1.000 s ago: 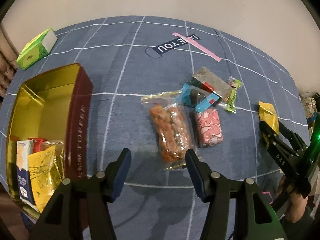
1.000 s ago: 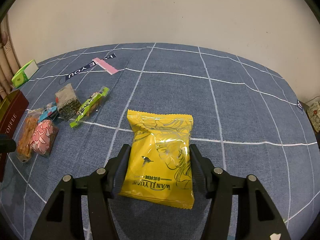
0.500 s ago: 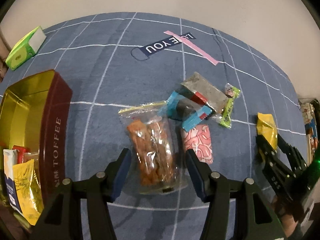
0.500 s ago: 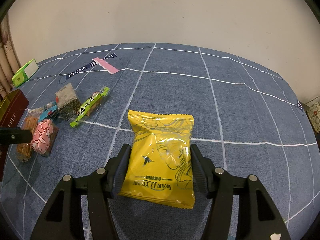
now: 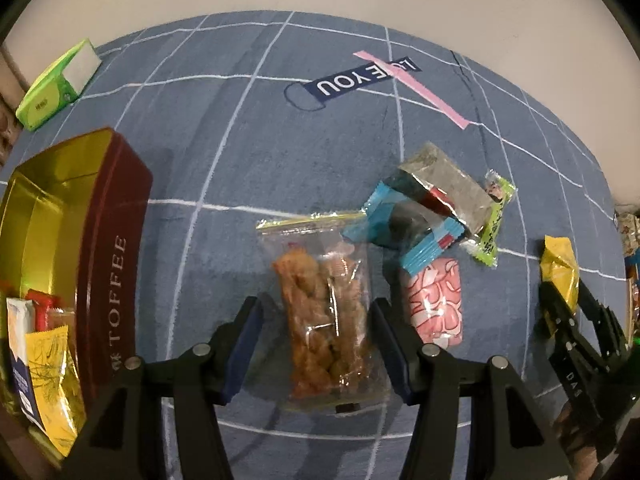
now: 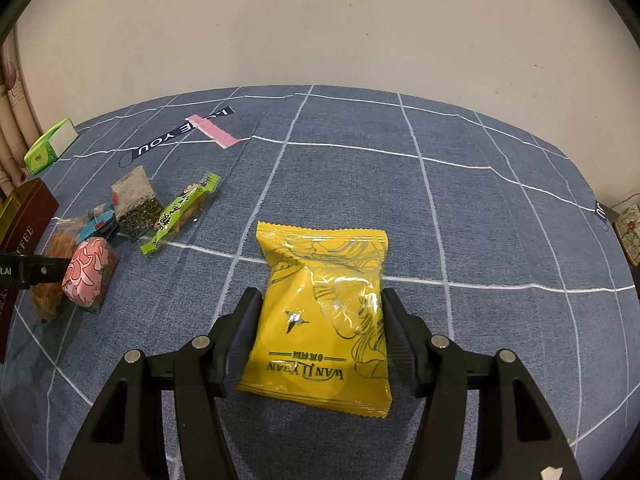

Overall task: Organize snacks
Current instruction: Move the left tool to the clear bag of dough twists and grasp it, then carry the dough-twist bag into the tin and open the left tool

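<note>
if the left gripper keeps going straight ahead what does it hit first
Probably the clear plastic bag of orange-brown fried snacks, already lying between the open left gripper fingers. Beyond it sits the blue-edged wrapper, though depth is hard to judge.

Both cameras ride just behind their own fingers and look steeply down at the blue checked cloth (image 5: 224,168) from close range. The left wrist view faces the snack pile (image 5: 432,216) at its 1 o'clock; the right wrist view holds that same pile (image 6: 136,216) at its 9 o'clock (farther off, smaller). Both also share the green box (image 5: 56,84) at 10 o'clock.
</note>
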The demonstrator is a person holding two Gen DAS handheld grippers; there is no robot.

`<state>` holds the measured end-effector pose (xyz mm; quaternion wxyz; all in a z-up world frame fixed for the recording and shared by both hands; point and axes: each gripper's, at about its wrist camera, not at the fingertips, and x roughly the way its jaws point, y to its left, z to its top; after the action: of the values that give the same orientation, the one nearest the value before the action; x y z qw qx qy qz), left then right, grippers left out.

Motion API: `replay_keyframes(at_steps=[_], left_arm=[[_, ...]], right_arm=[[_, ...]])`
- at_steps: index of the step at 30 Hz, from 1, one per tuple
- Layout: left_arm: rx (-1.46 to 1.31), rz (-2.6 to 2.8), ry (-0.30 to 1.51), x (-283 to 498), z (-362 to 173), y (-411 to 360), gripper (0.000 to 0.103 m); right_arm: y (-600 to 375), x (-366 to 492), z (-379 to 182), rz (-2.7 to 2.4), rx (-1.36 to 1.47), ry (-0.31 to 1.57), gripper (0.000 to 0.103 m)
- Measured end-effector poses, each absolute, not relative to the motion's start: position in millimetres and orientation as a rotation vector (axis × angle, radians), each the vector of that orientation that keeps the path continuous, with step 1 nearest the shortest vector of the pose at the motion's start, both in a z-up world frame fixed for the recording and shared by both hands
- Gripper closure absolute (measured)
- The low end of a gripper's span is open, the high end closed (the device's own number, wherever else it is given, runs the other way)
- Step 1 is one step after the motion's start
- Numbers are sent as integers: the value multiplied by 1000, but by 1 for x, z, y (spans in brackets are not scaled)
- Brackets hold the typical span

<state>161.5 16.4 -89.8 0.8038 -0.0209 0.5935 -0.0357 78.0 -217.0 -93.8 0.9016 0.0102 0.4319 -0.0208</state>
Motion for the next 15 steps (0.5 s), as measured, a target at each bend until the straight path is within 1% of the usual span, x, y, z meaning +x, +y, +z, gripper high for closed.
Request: replay_keyframes(at_steps=[4, 6, 8, 10, 11, 12, 15], left_arm=[[-18, -72, 1263, 161, -91, 11, 47], [-6, -68, 1259, 161, -91, 9, 51], [-6, -69, 1258, 161, -90, 9, 52], [-1, -71, 1255, 159, -90, 8, 56], [4, -70, 1254, 157, -90, 7, 61], [8, -69, 1254, 157, -90, 7, 62], [1, -75, 1257, 158, -90, 11, 62]], right_arm=[[-217, 78, -94, -43, 22, 893, 46], [-217, 78, -94, -43, 22, 893, 46], [-217, 78, -94, -43, 22, 893, 46], [-217, 78, -94, -43, 22, 893, 46], [-217, 78, -94, -43, 22, 893, 46], [-217, 78, -94, -43, 22, 893, 46], [-217, 78, -94, -43, 22, 893, 46]])
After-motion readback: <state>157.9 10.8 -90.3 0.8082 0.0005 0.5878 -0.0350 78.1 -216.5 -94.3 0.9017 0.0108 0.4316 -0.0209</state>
